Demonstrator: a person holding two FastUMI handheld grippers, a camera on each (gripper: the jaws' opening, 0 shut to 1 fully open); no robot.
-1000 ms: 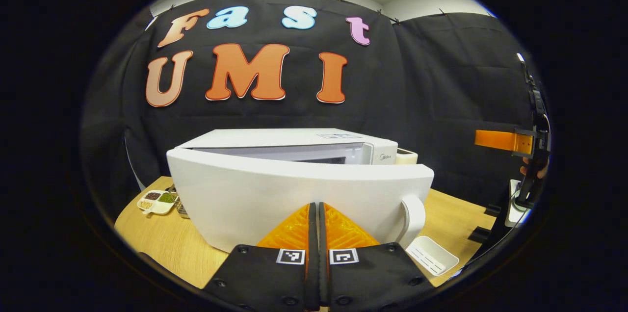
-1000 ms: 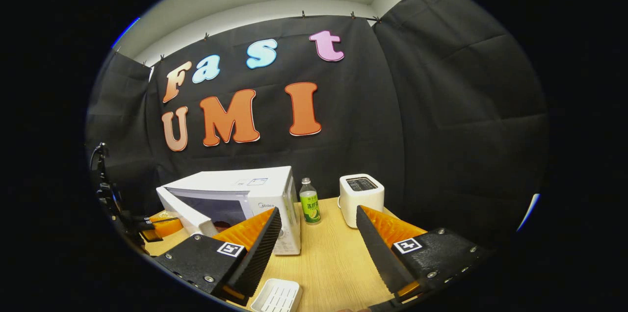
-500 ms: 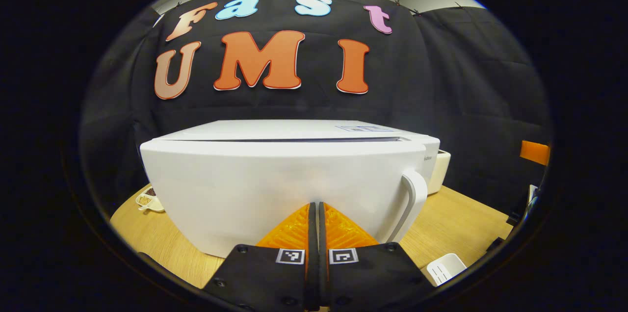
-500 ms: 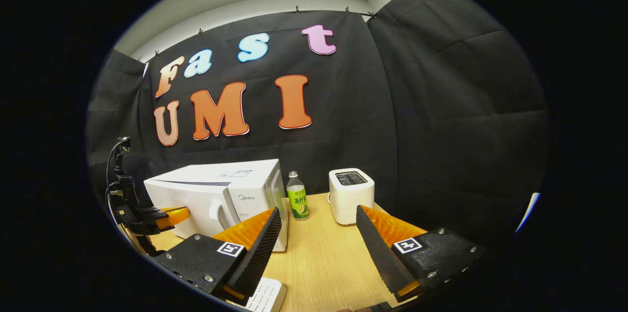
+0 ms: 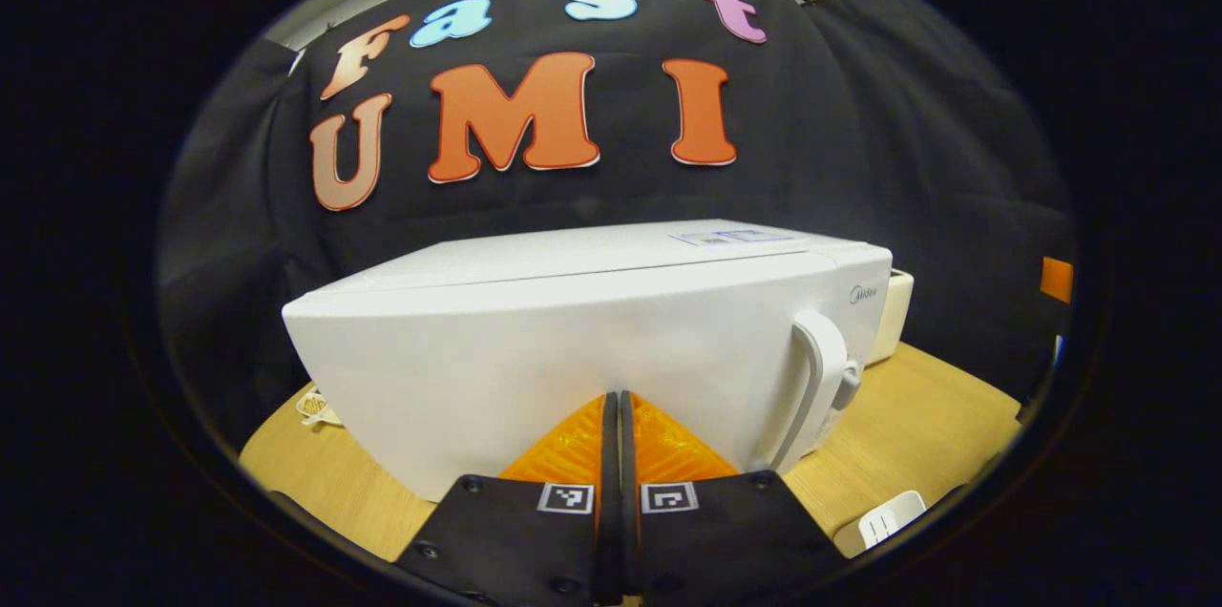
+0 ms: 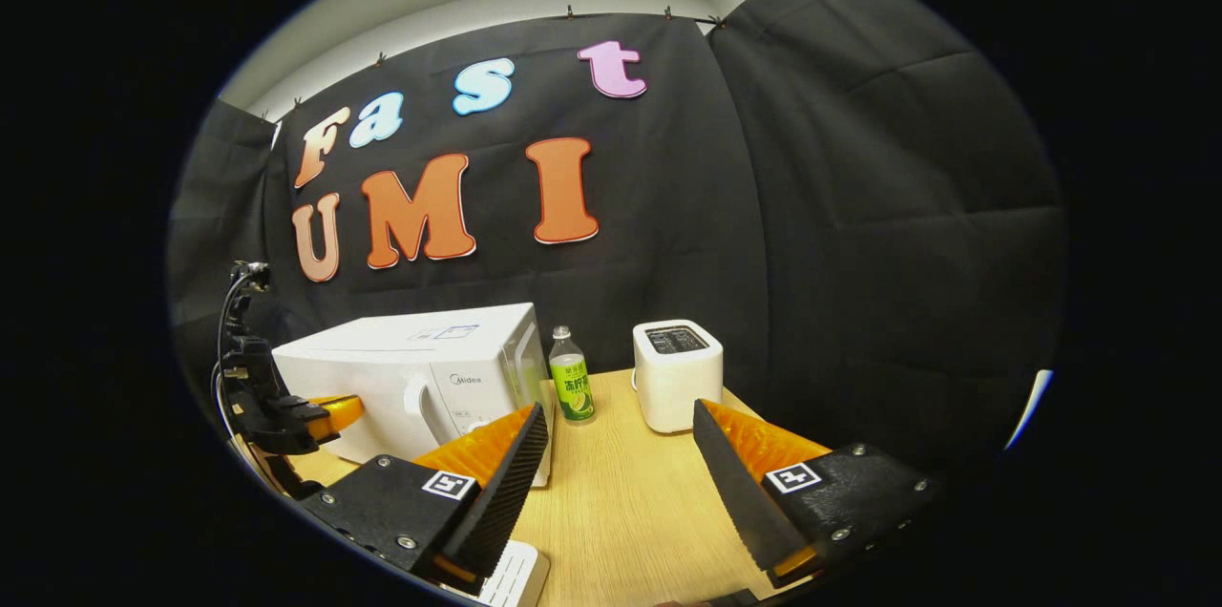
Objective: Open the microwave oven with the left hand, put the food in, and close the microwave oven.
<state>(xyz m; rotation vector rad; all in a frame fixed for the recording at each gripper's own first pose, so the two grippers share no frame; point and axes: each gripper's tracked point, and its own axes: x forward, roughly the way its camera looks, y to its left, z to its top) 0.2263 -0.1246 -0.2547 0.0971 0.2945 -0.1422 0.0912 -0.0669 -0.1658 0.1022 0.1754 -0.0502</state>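
The white microwave [image 5: 592, 340] stands on the wooden table with its door flush against the body; its curved handle [image 5: 819, 378] is at the door's right side. My left gripper [image 5: 616, 408] is shut, its tips pressed together against the lower front of the door, with nothing between them. In the right gripper view the microwave [image 6: 401, 368] sits at the left, and the left gripper [image 6: 325, 414] touches its door. My right gripper [image 6: 621, 411] hangs open and empty above the table, apart from the microwave.
A green-labelled bottle [image 6: 571, 387] and a white toaster [image 6: 676, 373] stand to the right of the microwave. A white slotted tray [image 6: 511, 574] lies near the table's front edge. A small dish [image 5: 315, 407] sits behind the microwave's left corner.
The microwave door has swung from partly open to closed, with the shut left gripper following it in. The right gripper has stayed open, with only a slight shift of its view.
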